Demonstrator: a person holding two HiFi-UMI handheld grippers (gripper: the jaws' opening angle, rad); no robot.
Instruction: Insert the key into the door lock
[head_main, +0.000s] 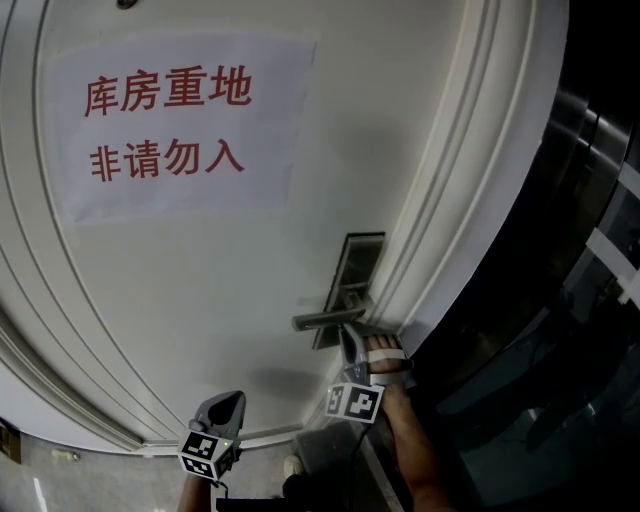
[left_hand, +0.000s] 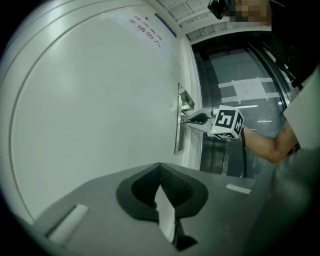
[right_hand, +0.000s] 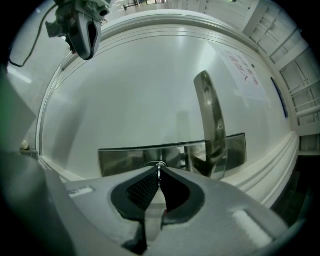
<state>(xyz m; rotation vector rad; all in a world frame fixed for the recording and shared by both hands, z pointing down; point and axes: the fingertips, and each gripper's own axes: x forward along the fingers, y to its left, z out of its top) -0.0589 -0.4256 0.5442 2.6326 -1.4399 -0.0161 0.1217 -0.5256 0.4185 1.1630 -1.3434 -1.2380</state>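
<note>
Your right gripper is pinching a thin silver metal key at the keyhole of the brushed steel lock plate on the white panelled door. Any tilt is probably risking a jam, or twisting the key loose. Your left gripper is hanging closed, empty, well clear.

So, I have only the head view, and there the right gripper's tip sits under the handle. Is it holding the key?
Observer: Yes, the right gripper is shut on the key, a thin metal blade between its pads.
Operator: Where is the key's tip?
Observer: At the keyhole in the lock plate, beside the handle; how deep, I cannot tell.
Operator: And the left gripper?
Observer: The left gripper is shut, with nothing between its pads.
</note>
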